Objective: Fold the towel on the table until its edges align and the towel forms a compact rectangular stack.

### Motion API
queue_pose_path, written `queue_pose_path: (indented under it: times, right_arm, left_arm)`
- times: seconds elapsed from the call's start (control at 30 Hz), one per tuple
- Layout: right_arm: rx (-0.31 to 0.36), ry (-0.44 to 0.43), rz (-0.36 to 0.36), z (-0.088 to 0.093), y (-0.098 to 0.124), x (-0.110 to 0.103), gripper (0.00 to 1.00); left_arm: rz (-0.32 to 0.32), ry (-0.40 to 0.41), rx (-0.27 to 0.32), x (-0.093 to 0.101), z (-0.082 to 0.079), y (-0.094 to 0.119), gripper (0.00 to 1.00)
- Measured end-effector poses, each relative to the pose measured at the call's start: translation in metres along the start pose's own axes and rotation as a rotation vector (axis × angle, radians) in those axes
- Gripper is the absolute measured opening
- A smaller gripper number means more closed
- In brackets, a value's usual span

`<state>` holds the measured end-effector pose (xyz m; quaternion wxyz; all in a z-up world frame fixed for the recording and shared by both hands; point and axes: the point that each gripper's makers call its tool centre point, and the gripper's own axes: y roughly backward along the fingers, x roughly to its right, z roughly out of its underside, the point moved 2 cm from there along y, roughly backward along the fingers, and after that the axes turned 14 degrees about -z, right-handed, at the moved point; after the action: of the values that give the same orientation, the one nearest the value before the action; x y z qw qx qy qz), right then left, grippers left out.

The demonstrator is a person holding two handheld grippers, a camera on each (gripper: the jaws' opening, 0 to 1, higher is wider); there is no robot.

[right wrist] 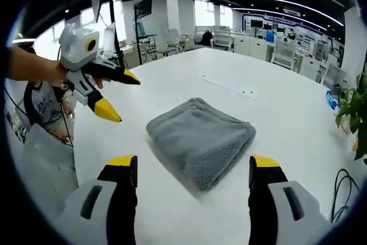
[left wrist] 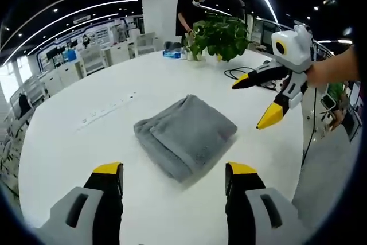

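A: Where's the towel?

B: Mid-table, folded into a compact grey stack, plant beyond it.

A: Grippers?

B: Left gripper and right gripper both gape wide, empty, clear of the towel.

A: Step?

B: Looks finished; only check edges.

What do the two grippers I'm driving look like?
Both match: the left gripper and right gripper have grey-white bodies with black jaws tipped in yellow. Each carries a white box with a round, yellow-ringed lens. The forearms holding them are bare, with no sleeve in sight.
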<state>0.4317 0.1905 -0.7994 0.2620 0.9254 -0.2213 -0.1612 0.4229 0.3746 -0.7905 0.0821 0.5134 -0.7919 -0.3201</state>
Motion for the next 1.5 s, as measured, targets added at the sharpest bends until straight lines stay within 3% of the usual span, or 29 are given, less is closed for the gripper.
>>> queue_pose_path:
  times: [0.67, 1.1, 1.33, 1.5]
  right_arm:
    - [0.039, 0.0, -0.003, 0.001, 0.025, -0.024, 0.87]
    - [0.07, -0.014, 0.011, 0.01, 0.038, -0.04, 0.91]
    - [0.076, 0.007, 0.024, 0.018, 0.045, -0.053, 0.92]
    - [0.096, -0.008, 0.041, 0.025, 0.049, -0.059, 0.92]
  left_arm:
    - [-0.023, 0.085, 0.05, 0.007, 0.003, 0.035, 0.82]
    - [-0.05, 0.164, 0.069, 0.007, 0.015, 0.059, 0.97]
    - [-0.069, 0.154, 0.091, 0.014, 0.024, 0.071, 0.98]
    - [-0.115, 0.146, 0.118, 0.014, 0.03, 0.08, 0.98]
